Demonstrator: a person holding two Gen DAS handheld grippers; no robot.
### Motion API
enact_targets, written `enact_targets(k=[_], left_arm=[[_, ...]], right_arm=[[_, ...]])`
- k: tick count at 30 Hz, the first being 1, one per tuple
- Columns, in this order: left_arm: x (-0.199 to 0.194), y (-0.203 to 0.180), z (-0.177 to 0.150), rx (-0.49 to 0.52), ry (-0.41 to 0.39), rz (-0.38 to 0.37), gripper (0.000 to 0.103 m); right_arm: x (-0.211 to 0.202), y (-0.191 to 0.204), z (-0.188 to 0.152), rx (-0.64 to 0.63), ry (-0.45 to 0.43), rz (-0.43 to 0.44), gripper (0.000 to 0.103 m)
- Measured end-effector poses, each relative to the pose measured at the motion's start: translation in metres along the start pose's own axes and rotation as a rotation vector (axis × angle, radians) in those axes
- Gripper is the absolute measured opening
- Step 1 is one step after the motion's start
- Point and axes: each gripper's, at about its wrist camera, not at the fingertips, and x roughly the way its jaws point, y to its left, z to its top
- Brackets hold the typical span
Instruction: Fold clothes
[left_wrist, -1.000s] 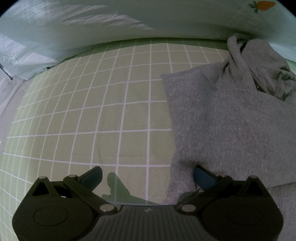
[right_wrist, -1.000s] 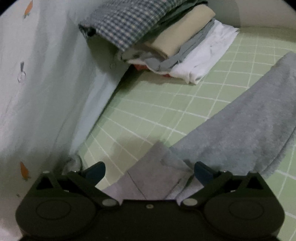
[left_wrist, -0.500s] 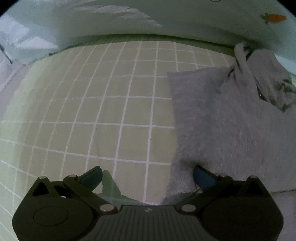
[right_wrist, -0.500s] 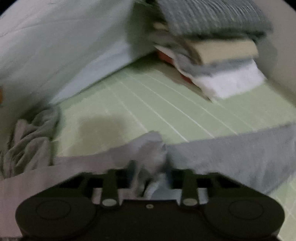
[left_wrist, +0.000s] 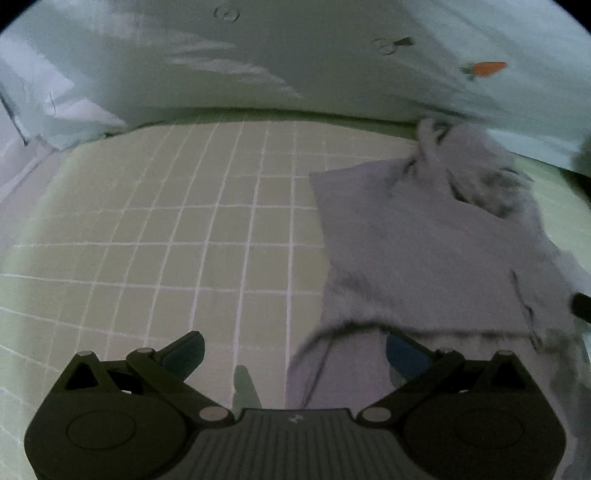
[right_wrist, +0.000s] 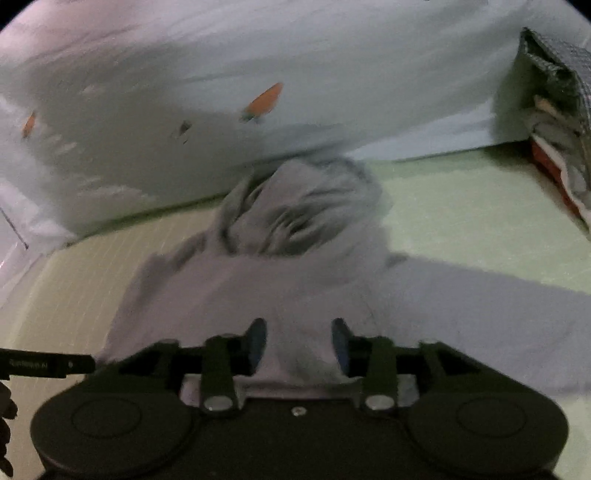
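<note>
A green bed sheet (left_wrist: 207, 236) with a white grid covers the bed, and a pale quilt (left_wrist: 295, 62) printed with carrots is heaped along its far edge. The grey hoodie (left_wrist: 424, 243) lies flat toward the bed's right side, hood bunched near the quilt. The left tongs (left_wrist: 293, 352) stand spread wide, with the hoodie's near hem lying loose across the gap. The right tongs (right_wrist: 298, 345) have just been opening and now stand partly spread around a ridge of cloth, pads off it. Risk: the lifted fold could slump or drag crooked, since neither pair is pinching it. A stack of folded clothes (right_wrist: 557, 147) waits at the right edge.
</note>
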Motion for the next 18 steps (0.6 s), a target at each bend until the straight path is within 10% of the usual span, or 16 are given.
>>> enact_targets(k=[4,18], left_arm=[[-0.018,0.002,-0.018,0.071,-0.016,-0.03,0.103],[-0.035,-0.074,-0.032,0.168,-0.081,-0.159,0.103]], right_arm=[[-0.035,0.008,-0.022,0.044,-0.061,-0.033,0.102],[-0.111,-0.045,-0.08,0.139,-0.119,-0.223,0.103]])
